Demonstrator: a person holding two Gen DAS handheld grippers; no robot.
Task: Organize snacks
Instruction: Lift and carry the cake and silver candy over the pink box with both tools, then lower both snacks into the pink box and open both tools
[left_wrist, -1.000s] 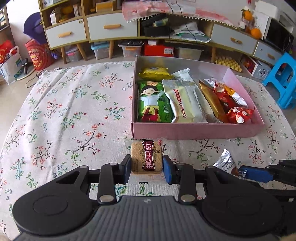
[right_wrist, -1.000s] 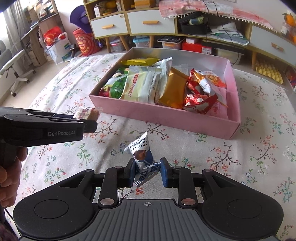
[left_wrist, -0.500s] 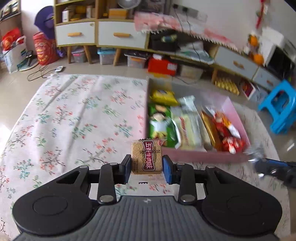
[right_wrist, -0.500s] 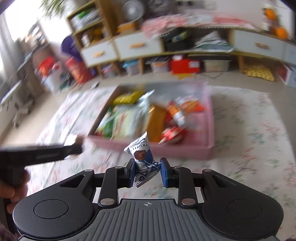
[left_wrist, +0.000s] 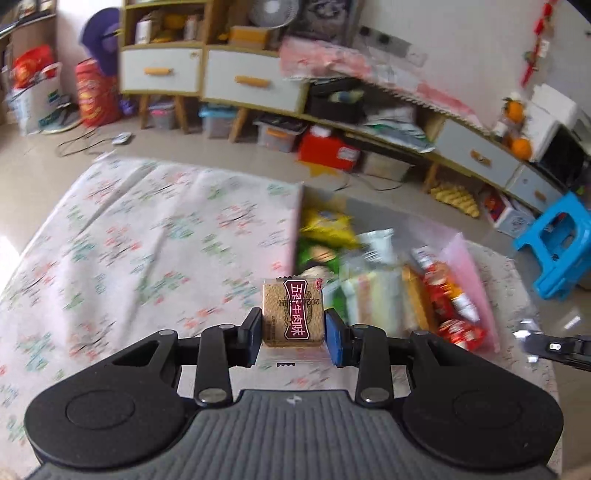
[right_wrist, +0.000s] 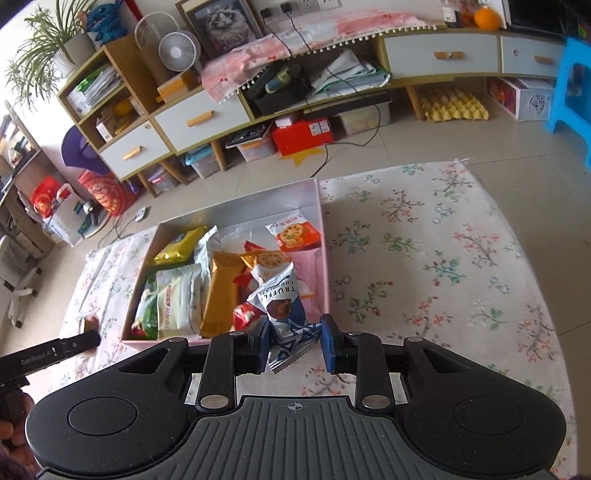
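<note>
My left gripper (left_wrist: 293, 334) is shut on a brown cracker packet (left_wrist: 293, 314) with a dark red label, held above the table left of the pink box (left_wrist: 469, 266). My right gripper (right_wrist: 293, 341) is shut on a blue-and-white truffle chocolate wrapper (right_wrist: 284, 306), held above the near edge of the pink box (right_wrist: 325, 229). The box holds several snack packets, green, white, gold and red. The left gripper also shows at the left of the right wrist view (right_wrist: 88, 338), and the right gripper at the right edge of the left wrist view (left_wrist: 532, 345).
The box stands on a floral tablecloth (right_wrist: 424, 258). Behind the table are a low cabinet with drawers (right_wrist: 199, 118), storage bins on the floor and a blue stool (left_wrist: 561, 240). My hand (right_wrist: 11, 435) shows at lower left.
Both grippers have risen well above the table with their snacks still held. The right one has moved over the box's near edge; the box now looks smaller and farther below.
</note>
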